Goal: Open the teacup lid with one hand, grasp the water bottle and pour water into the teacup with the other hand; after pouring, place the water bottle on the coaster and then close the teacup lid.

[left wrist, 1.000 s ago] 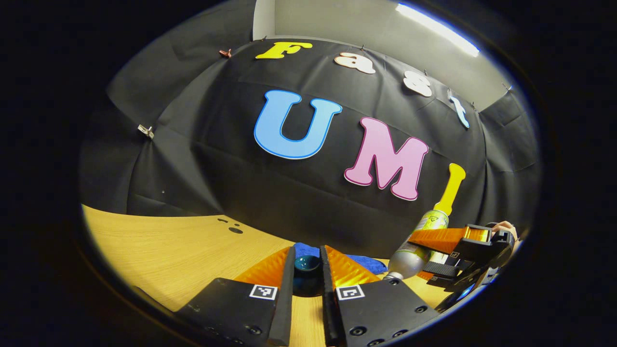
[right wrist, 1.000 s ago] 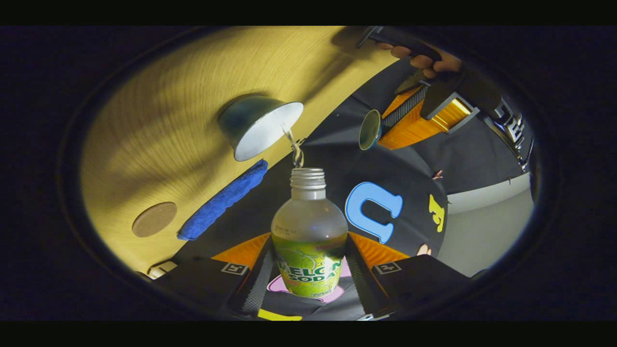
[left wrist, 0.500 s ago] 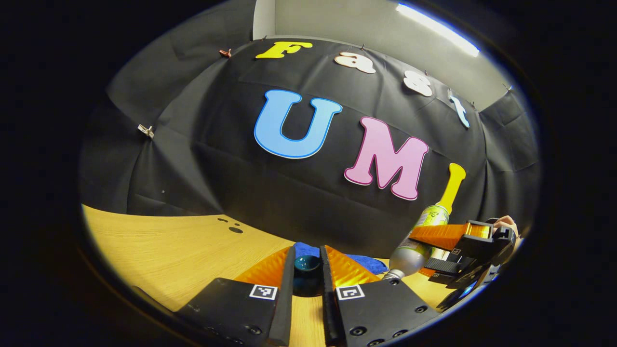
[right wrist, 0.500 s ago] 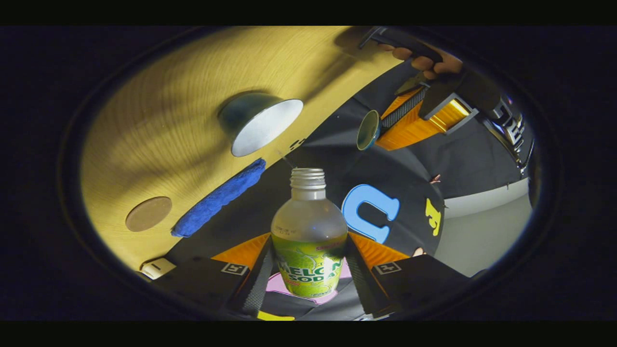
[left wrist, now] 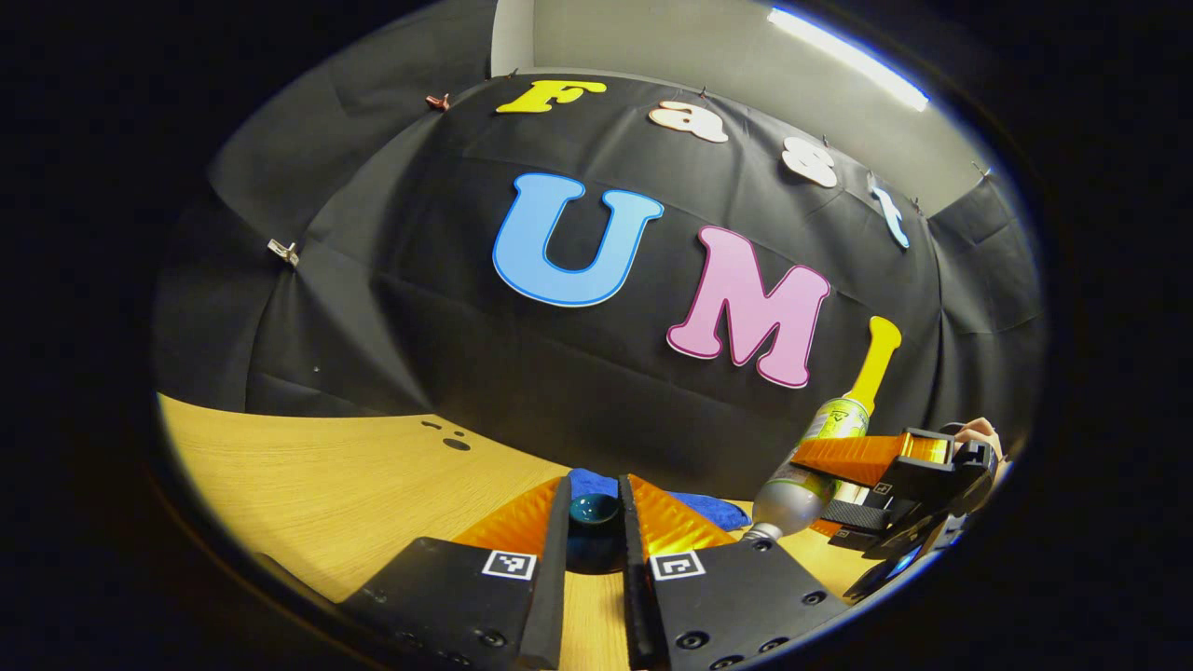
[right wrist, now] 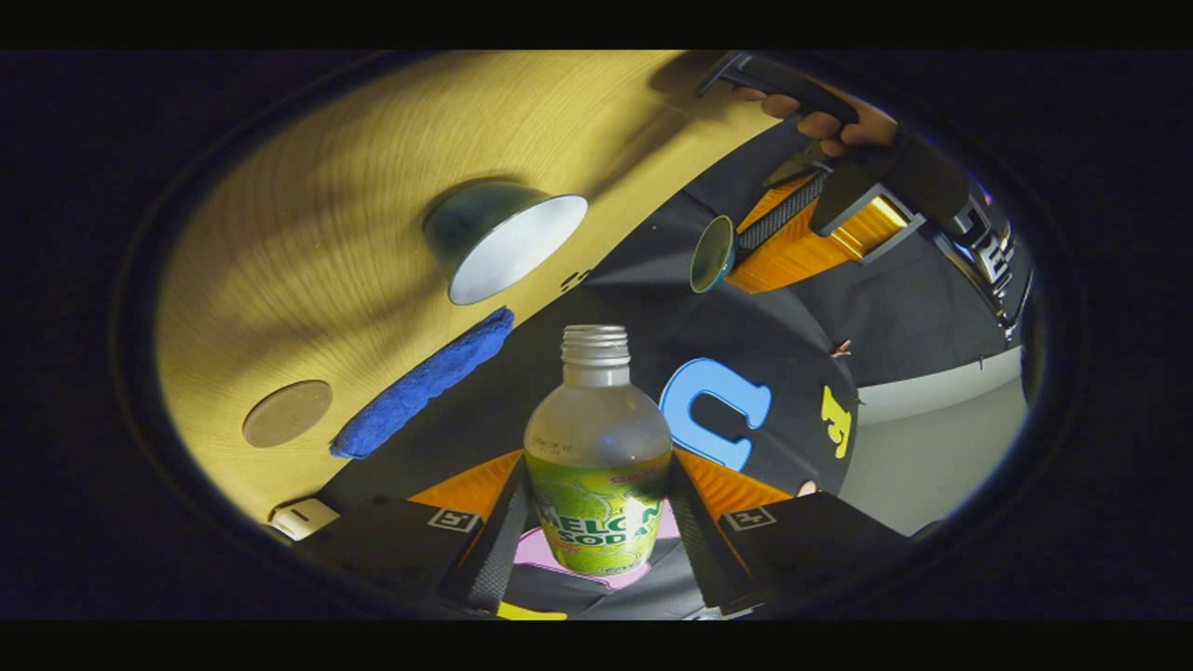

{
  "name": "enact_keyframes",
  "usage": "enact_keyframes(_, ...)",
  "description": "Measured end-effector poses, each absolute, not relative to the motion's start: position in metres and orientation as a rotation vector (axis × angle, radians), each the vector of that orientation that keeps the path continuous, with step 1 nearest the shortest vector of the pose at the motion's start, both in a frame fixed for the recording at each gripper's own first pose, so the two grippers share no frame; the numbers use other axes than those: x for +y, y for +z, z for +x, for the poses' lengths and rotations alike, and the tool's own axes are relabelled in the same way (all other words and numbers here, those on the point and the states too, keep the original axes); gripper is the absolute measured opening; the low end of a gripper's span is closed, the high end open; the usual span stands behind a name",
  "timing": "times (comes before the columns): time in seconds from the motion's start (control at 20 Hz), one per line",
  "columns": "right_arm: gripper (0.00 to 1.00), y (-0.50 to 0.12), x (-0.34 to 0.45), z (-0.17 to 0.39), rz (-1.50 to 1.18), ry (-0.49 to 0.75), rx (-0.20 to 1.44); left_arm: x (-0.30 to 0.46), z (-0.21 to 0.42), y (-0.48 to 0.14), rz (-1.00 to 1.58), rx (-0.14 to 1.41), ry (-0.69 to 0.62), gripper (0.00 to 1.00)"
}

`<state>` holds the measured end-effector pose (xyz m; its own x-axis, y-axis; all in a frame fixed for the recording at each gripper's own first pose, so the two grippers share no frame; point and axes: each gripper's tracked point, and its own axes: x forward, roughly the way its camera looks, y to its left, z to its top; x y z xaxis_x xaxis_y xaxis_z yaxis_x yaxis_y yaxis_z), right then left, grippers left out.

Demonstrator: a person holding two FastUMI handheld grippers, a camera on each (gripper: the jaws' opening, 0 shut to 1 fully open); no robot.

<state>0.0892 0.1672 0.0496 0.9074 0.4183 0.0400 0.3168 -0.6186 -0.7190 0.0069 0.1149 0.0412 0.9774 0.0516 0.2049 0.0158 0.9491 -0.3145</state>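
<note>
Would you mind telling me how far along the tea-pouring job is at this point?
Done: the lid is off the teacup, held in the left gripper. In hand: the right gripper holds the water bottle tilted toward the teacup, with no stream visible at its mouth. Left: stand the water bottle on the coaster, which is bare, then put the lid back on.

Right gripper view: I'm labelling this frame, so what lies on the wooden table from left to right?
Small white object → round coaster → blue cloth → open teacup.
</note>
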Motion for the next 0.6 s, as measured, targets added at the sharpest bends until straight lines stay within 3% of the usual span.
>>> enact_keyframes(0.1, 0.79, 0.04, 0.159, 0.092, -2.123, 0.223, -0.417, 0.117, 0.007, 0.041, -0.324, -0.214, 0.029, 0.34)
enact_keyframes(0.3, 0.79, 0.015, 0.147, 0.084, -1.528, 0.347, -0.184, 0.119, 0.006, 0.043, -0.342, -0.22, 0.052, 0.3)
enact_keyframes(0.4, 0.79, 0.012, 0.148, 0.086, -1.247, 0.386, -0.111, 0.12, 0.005, 0.044, -0.342, -0.221, 0.056, 0.34)
enact_keyframes(0.6, 0.8, 0.024, 0.15, 0.084, -0.664, 0.427, -0.002, 0.119, 0.006, 0.042, -0.326, -0.215, 0.054, 0.3)
